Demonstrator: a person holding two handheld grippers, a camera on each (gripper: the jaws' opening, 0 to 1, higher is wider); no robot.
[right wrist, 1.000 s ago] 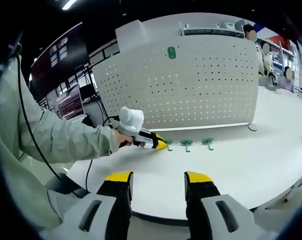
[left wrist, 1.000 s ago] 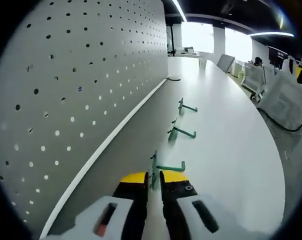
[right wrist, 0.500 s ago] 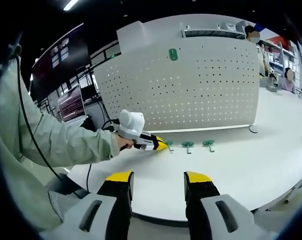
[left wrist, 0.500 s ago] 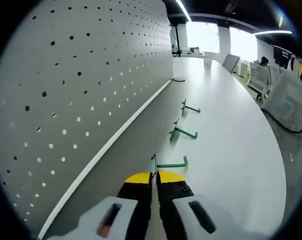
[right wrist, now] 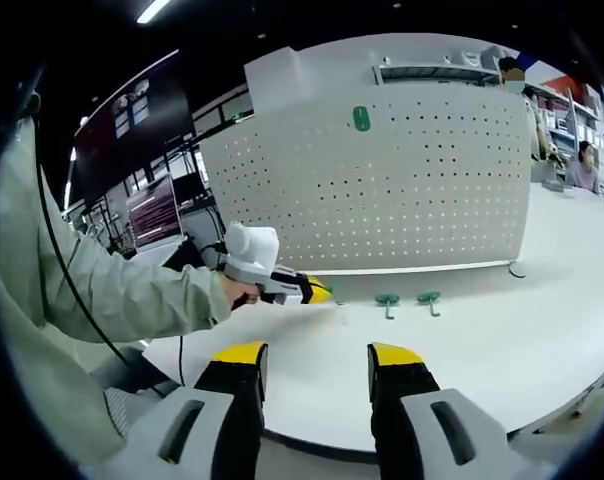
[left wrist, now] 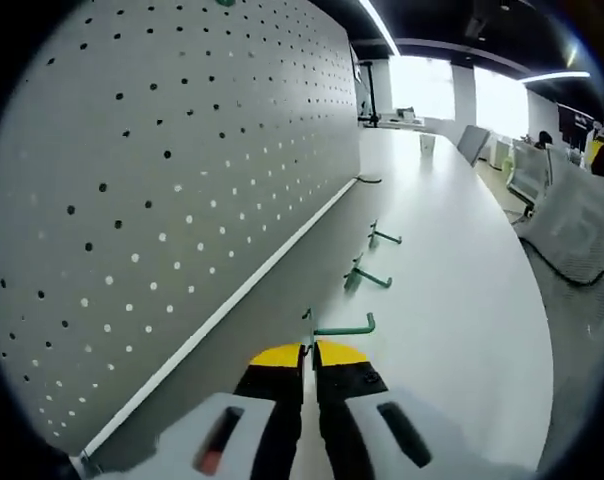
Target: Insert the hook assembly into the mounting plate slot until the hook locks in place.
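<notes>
My left gripper [left wrist: 309, 350] is shut on the stem of the nearest green hook [left wrist: 340, 327], low over the white table [left wrist: 452, 300] beside the grey pegboard [left wrist: 162, 170]. Two more green hooks [left wrist: 365, 278] [left wrist: 382, 236] lie further along the board's foot. In the right gripper view, a person's hand holds the left gripper [right wrist: 282, 288] at the board's left end, with the two loose hooks [right wrist: 387, 300] [right wrist: 428, 297] to its right. A green mounting plate [right wrist: 361, 118] sits high on the pegboard [right wrist: 402, 180]. My right gripper [right wrist: 317, 355] stands open and holds nothing, well back from the table edge.
A dark cable [left wrist: 365, 180] lies at the far end of the board. Chairs [left wrist: 572, 205] stand along the table's right side. A sleeved arm [right wrist: 102, 290] crosses the left of the right gripper view. People sit in the background [right wrist: 585, 165].
The left gripper's jaws have shut on the nearest hook's stem. Both views have shifted a little with the hands; the two other hooks have not moved.
</notes>
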